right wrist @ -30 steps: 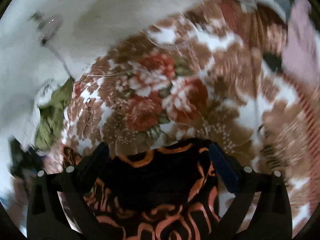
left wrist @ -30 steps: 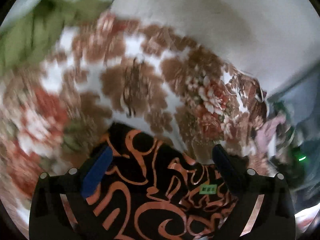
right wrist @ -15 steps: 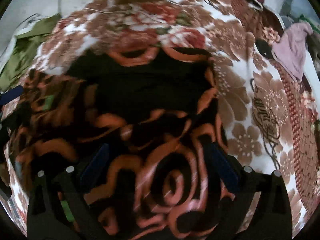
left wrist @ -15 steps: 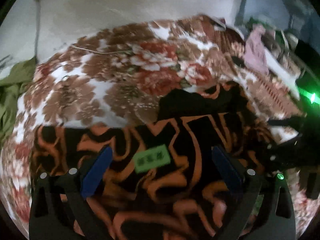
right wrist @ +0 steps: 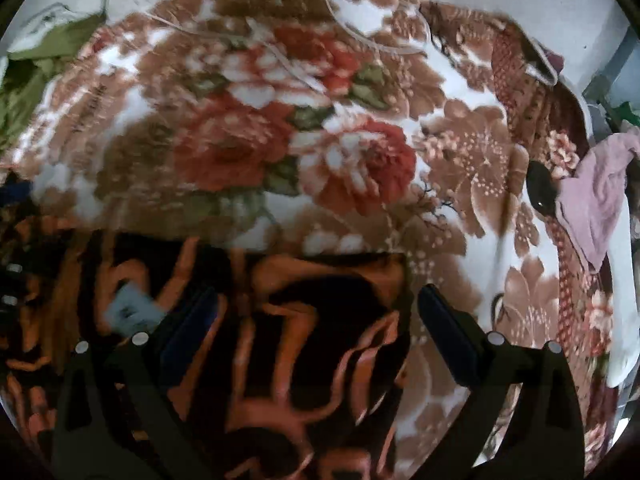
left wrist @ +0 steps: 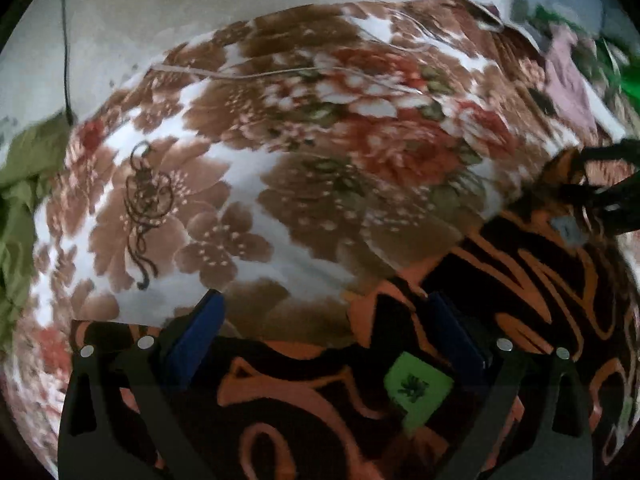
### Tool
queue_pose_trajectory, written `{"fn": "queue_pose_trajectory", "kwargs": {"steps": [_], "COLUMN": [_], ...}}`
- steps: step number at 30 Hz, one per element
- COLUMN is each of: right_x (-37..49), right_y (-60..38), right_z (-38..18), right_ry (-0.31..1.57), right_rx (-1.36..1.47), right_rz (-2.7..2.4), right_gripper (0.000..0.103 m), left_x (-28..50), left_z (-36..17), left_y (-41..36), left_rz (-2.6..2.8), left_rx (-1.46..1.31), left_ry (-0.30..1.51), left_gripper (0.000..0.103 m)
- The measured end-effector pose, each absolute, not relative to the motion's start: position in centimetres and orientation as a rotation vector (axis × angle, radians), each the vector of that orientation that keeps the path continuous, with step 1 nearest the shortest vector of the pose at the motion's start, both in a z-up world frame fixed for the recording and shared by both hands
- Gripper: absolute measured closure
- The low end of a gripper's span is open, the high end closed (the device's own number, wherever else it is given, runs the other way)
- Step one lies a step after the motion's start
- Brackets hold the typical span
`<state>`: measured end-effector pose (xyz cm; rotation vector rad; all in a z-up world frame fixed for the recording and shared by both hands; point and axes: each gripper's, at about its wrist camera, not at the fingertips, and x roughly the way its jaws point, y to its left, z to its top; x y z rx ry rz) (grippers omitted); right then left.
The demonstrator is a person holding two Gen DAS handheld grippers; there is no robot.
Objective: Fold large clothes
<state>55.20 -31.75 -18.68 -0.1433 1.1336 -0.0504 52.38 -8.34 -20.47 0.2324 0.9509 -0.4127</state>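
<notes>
The black-and-orange garment (left wrist: 520, 280) lies on the floral blanket (left wrist: 304, 160), filling the 4 to 7 o'clock part of the left view. Both the left gripper (left wrist: 324, 320) and right gripper (right wrist: 316, 312) hover over it, jaws apart. A pink cloth (right wrist: 596, 196) sits at 3 o'clock.

Both grippers are wide open

The left gripper (left wrist: 322, 320) has its 2 blue fingers (left wrist: 196, 336) spread far apart. The right gripper (right wrist: 318, 316) has its 2 fingers (right wrist: 448, 332) spread the same way, pointing forward and down.
</notes>
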Motion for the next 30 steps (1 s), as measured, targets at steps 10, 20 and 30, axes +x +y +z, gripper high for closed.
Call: {"fn": "queue_pose_trajectory", "kwargs": {"steps": [10,20,30], "right_x": [48.3,46.9,48.1], "right_y": [-24.5,-19.4,-22.1], "right_z": [-9.6,-19.9,-22.4], "right_ry": [0.896,1.101,1.039], "right_rx": [-0.011,-0.080,-0.116], "right_rz": [0.122,0.063,0.146], "right_gripper": [0.005,0.005,0.003], "left_x": [45.5,45.0,47.0], "left_z": [-12.1,-21.9,-24.8], "left_y": [0.1,-1.3,2.5], "left_rz": [-0.285,-0.212,-0.224], "left_rx": [-0.074,0.072,-0.005], "left_ry": [0.811,1.008,1.048], "left_gripper": [0.005,0.004,0.004]}}
